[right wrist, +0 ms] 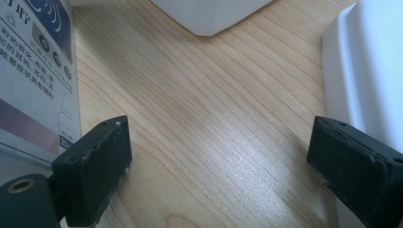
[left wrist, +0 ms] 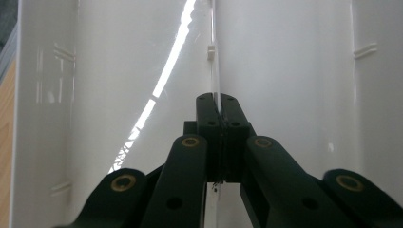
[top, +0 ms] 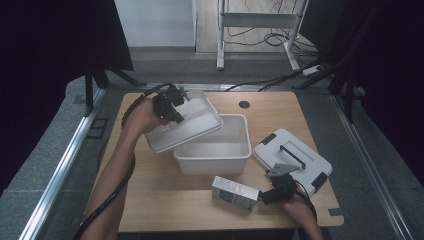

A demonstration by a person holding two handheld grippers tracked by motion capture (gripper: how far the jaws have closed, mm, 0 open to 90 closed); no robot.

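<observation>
- L gripper [top: 172,102] raised over table's [top: 165,200] back-left area, jaws clamped tight on thin edge of tray [top: 192,127].
- In L gripper view, jaws pressed together around clear edge of tray [left wrist: 142,71]; white plastic on both sides.
- Tray held tilted, off the table, lower end over left rim of bin [top: 220,155], overlapping it.
- Bin upright at table centre, open top, looks empty inside.
- R gripper [top: 277,192] low at front-right of table, jaws spread wide, gripping nothing.
- In R gripper view, bare wood of table [right wrist: 214,118] between the jaws.
- Box [top: 235,191] lying on table in front of bin, just beside R gripper's left side; small printed carton w/ blue patch.
- In R gripper view, box [right wrist: 33,80] next to one jaw; touching or not – can't tell.
- Lid [top: 292,157] flat on table at right, white w/ dark handle & dark latches; near bin, behind R gripper.
- Lid's edge [right wrist: 366,71] close by the other jaw in R gripper view.
- Bin corner [right wrist: 214,14] at top of R gripper view.
</observation>
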